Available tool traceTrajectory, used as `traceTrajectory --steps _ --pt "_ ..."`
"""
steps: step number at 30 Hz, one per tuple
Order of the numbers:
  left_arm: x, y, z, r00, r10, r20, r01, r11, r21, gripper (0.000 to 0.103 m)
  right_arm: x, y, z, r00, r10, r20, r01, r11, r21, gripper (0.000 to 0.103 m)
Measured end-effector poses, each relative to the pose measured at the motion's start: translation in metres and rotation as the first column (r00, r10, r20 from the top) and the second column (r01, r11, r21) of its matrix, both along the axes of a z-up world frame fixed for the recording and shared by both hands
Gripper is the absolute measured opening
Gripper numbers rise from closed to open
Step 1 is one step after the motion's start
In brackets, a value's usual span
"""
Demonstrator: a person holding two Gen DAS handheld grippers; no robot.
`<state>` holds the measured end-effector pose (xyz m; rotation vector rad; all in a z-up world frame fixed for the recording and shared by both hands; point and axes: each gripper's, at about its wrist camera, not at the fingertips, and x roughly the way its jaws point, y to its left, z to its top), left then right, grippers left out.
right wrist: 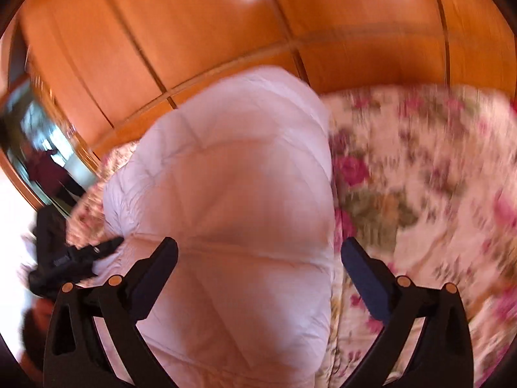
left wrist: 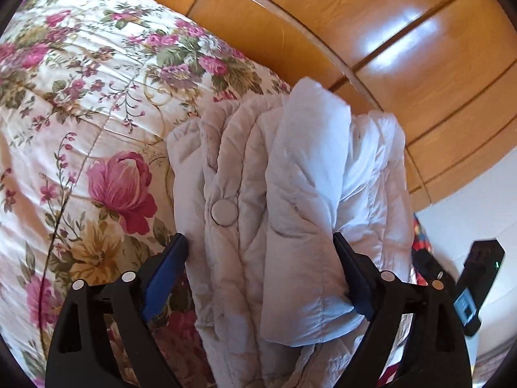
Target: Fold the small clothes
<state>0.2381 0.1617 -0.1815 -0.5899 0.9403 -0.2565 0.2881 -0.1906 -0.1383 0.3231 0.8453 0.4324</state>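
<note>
A small white quilted jacket (left wrist: 278, 187) with a round snap button (left wrist: 223, 212) lies bunched on a floral bedspread (left wrist: 80, 103). In the left wrist view my left gripper (left wrist: 260, 245) is open, its fingers either side of the folded bundle. In the blurred right wrist view the jacket (right wrist: 226, 200) lies smooth and puffy, and my right gripper (right wrist: 258, 249) is open above it, the left finger over the jacket, the right finger over the bedspread (right wrist: 420, 194). The other gripper (right wrist: 80, 255) shows at the jacket's left edge.
An orange wooden wardrobe (left wrist: 371, 32) stands behind the bed. The right gripper's body (left wrist: 478, 278) shows at the right edge of the left wrist view. A mirror (right wrist: 42, 148) is at the left of the right wrist view.
</note>
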Motion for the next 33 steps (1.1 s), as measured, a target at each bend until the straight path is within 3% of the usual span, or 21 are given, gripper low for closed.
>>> traceTrajectory --steps 6,15,20,26,28,29,33 --pt "0.008 0.012 -0.018 0.998 -0.03 -0.062 0.025 0.996 -0.085 0.099 0.015 -0.021 -0.04 0.977 0.045 -0.209 0.002 0.976 0.218 0.101" --pt "0.019 0.019 -0.038 0.994 -0.089 -0.069 0.075 0.981 -0.18 0.099 0.036 -0.021 -0.075 0.946 0.178 -0.272 -0.046 0.902 0.429 0.101" --pt "0.033 0.014 -0.04 0.991 -0.122 -0.051 0.112 0.981 -0.161 0.1 0.044 -0.008 -0.073 0.939 0.222 -0.264 -0.09 0.895 0.436 0.101" --pt "0.043 -0.004 -0.037 0.988 -0.15 -0.024 0.148 0.987 -0.069 0.1 0.039 0.015 -0.065 0.942 0.223 -0.25 -0.114 0.916 0.385 0.099" --pt "0.041 -0.006 -0.036 0.985 -0.17 -0.012 0.169 0.982 -0.08 0.091 0.033 0.02 -0.061 0.952 0.214 -0.22 -0.123 0.922 0.367 0.093" --pt "0.04 -0.008 -0.035 0.982 -0.187 -0.004 0.185 0.976 -0.113 0.081 0.028 0.021 -0.059 0.956 0.208 -0.205 -0.124 0.925 0.359 0.088" --pt "0.038 -0.015 -0.033 0.981 -0.194 0.009 0.194 0.976 -0.095 0.072 0.011 0.029 -0.05 0.969 0.191 -0.156 -0.135 0.94 0.312 0.076"
